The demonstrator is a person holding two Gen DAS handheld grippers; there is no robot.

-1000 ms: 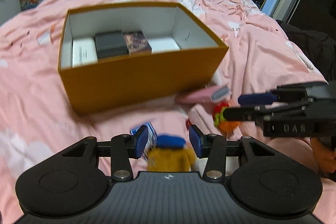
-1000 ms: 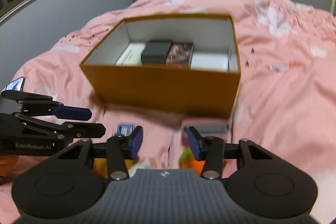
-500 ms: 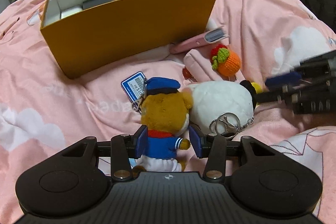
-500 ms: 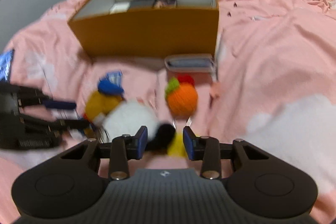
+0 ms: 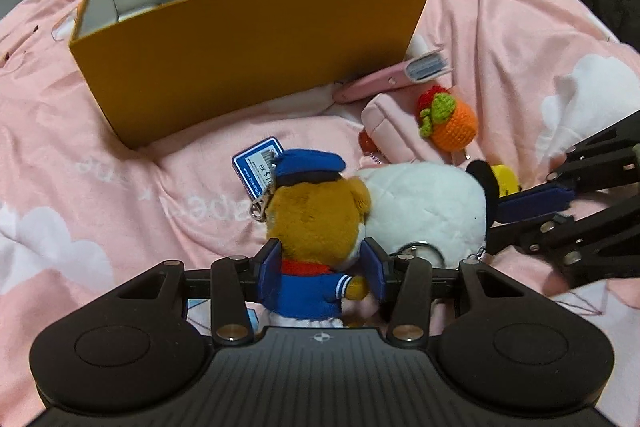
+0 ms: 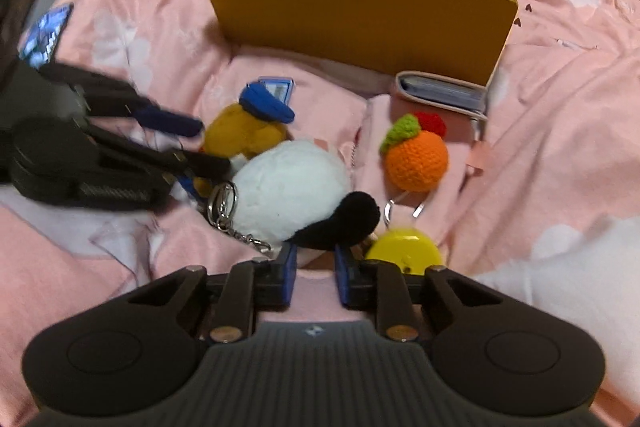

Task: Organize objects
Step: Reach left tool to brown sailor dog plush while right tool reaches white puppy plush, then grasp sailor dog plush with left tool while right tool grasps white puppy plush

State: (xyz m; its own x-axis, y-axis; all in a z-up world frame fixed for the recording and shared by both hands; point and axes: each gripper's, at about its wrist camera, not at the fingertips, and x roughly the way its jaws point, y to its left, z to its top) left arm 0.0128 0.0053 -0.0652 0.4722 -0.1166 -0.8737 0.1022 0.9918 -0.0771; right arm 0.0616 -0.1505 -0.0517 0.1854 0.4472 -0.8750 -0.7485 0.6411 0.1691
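A brown bear plush (image 5: 320,223) in a blue cap and sailor shirt lies on the pink bed; it also shows in the right wrist view (image 6: 244,135). My left gripper (image 5: 322,269) is open with its fingers on either side of the bear's body. A white plush with a black ear (image 5: 424,211) (image 6: 292,187) lies beside it. My right gripper (image 6: 315,273) is open and empty just short of the black ear (image 6: 344,219). An orange box (image 5: 248,35) (image 6: 360,23) stands behind, with small boxes inside.
A crocheted orange (image 5: 452,125) (image 6: 416,159), a pink card holder (image 5: 396,79) (image 6: 440,95), a yellow round thing (image 6: 404,251), a blue tag (image 5: 258,163) and a key ring (image 6: 222,203) lie on the pink cloud-print duvet (image 5: 80,187). Dark clothing (image 5: 600,3) lies at the right.
Both grippers have dropped from above the box to the toys. The left one now straddles the bear; the right one has narrowed and come close to the white plush's black ear.
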